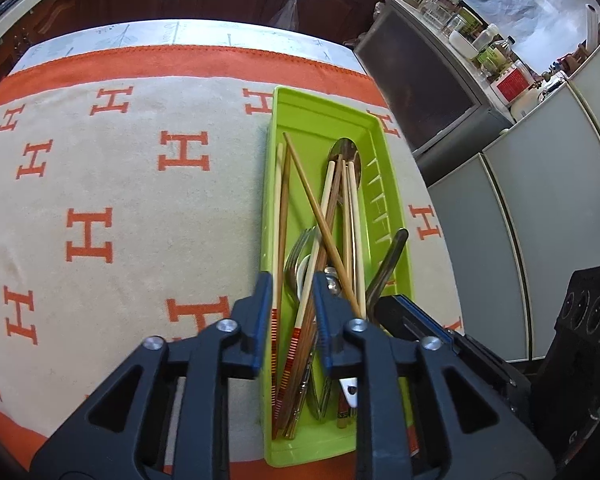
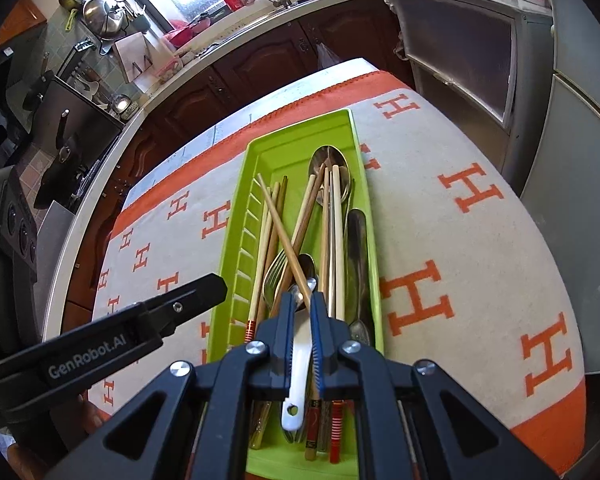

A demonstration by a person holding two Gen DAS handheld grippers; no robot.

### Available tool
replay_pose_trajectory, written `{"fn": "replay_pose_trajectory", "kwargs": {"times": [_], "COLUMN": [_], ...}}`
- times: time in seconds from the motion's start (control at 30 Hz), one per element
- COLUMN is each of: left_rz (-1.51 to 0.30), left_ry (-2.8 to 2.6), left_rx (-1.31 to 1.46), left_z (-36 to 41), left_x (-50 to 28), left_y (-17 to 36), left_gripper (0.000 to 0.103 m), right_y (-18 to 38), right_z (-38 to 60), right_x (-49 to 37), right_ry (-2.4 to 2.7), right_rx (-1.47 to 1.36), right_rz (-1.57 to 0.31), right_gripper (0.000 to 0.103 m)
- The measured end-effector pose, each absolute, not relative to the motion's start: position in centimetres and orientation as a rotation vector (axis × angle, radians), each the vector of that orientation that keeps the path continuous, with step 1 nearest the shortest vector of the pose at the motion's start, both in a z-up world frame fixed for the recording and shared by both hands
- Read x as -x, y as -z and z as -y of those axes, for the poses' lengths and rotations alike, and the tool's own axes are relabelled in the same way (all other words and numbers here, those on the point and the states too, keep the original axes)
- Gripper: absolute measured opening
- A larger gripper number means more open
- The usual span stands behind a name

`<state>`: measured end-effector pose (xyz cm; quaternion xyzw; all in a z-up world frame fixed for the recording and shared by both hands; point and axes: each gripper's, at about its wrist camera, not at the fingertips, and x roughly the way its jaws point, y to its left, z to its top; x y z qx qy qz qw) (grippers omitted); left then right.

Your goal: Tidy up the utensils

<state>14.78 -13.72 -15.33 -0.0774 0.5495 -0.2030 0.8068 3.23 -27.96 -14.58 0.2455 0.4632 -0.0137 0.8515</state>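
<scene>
Both claws hang over a long lime-green plastic utensil tray (image 1: 320,116) that lies on a beige cloth patterned with orange H letters (image 1: 112,184). Left gripper (image 1: 290,280) stands with its blue-padded jaws apart and nothing pressed between them; under the gap lie pale chopsticks with red-striped ends (image 1: 277,216) and a metal fork (image 1: 300,244). Right gripper (image 2: 301,300) has its jaws nearly together, pinched on the white handle of a spoon (image 2: 298,376), whose end with a small hole hangs below the pads. A brown wooden chopstick (image 2: 280,220) lies diagonally across the heap and runs up to the right claw's fingertips; whether it is also caught there is unclear. Inside the tray the utensils lie lengthwise in a loose pile: light and dark chopsticks, a large steel spoon (image 2: 328,164) at the far end, and a dark-handled piece (image 2: 358,252) along the right wall. In the right wrist view the left gripper's black body shows beside the tray's left rim.
</scene>
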Motion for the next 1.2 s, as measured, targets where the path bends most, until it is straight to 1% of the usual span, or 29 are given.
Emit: {"fn": "replay_pose_trajectory", "kwargs": {"times": [0.1, 0.2, 0.37, 0.5, 0.83, 0.9, 0.97, 1.2], "left_rz": [-1.143, -1.102, -1.053, -1.014, -0.962, -0.959, -0.955, -0.951], "left_ry": [0.423, 0.415, 0.402, 0.381, 0.321, 0.306, 0.288, 0.210], "left_rx": [0.152, 0.122, 0.078, 0.047, 0.037, 0.031, 0.029, 0.013], "left_z": [12.8, 12.2, 11.2, 10.4, 7.1, 6.4, 5.7, 3.0], "left_x": [-14.1, -13.2, -11.7, -10.4, -7.5, -6.9, -6.4, -4.8], "left_y": [14.5, 13.5, 12.0, 11.0, 9.3, 9.2, 9.2, 8.4], "left_gripper": [0.037, 0.043, 0.049, 0.058, 0.069, 0.073, 0.076, 0.078], "right_y": [14.4, 14.2, 13.8, 13.3, 12.2, 12.0, 11.7, 9.8], "right_z": [27.6, 27.1, 26.1, 25.4, 24.2, 24.0, 23.7, 22.0], "right_x": [-3.1, -2.8, -2.3, -1.8, -0.2, 0.1, 0.4, 1.7], "right_ry": [0.018, 0.008, -0.010, -0.023, -0.034, -0.034, -0.033, -0.057], "right_rx": [-0.512, -0.504, -0.482, -0.464, -0.437, -0.431, -0.421, -0.379], "right_rz": [-0.973, -0.970, -0.966, -0.965, -0.946, -0.948, -0.947, -0.939], "right_gripper": [0.008, 0.008, 0.008, 0.008, 0.008, 0.010, 0.019, 0.023]}}
